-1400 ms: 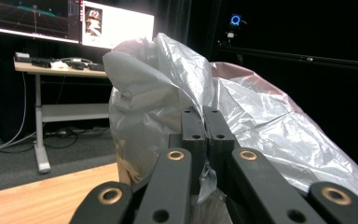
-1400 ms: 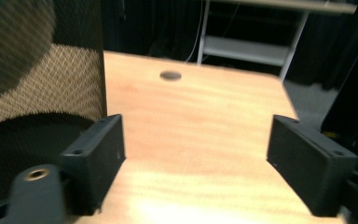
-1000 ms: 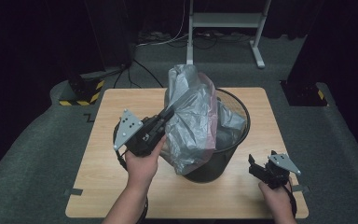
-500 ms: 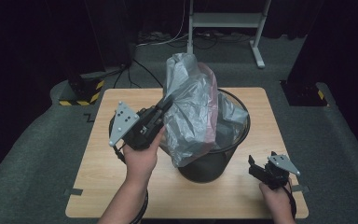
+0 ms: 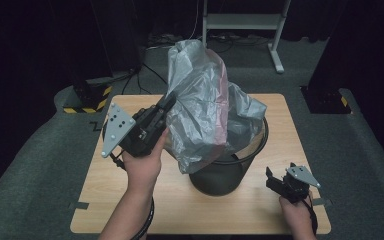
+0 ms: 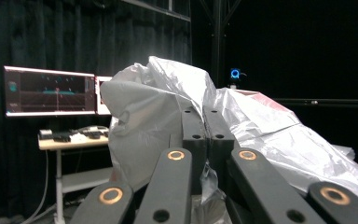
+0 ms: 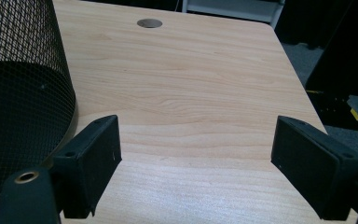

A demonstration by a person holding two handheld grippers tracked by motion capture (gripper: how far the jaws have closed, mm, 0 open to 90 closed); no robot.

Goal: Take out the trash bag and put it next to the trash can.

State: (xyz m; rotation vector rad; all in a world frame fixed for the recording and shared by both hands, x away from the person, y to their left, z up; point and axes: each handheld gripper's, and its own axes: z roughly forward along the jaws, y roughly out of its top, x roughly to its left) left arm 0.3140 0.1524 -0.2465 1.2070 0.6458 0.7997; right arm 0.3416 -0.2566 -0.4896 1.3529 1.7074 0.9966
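The left gripper point(image 5: 166, 104) had its jaws pressed together on a fold of the crumpled, translucent grey plastic bag point(image 5: 207, 112), and since a second before it had risen and drawn toward the table's left side, pulling the bag taller above the black wire-mesh wastebasket point(image 5: 220, 172). The bag's lower part draped over the basket's rim, and a pinkish patch showed through its right side. In the left gripper view the closed jaws pinched the bag point(image 6: 168, 102), with lit monitors point(image 6: 51, 91) behind it. The right gripper point(image 5: 280, 182) stayed where it was near the front right corner of the light wooden table point(image 5: 290, 130), jaws wide apart and empty, the basket point(image 7: 18, 84) just beside its left jaw.
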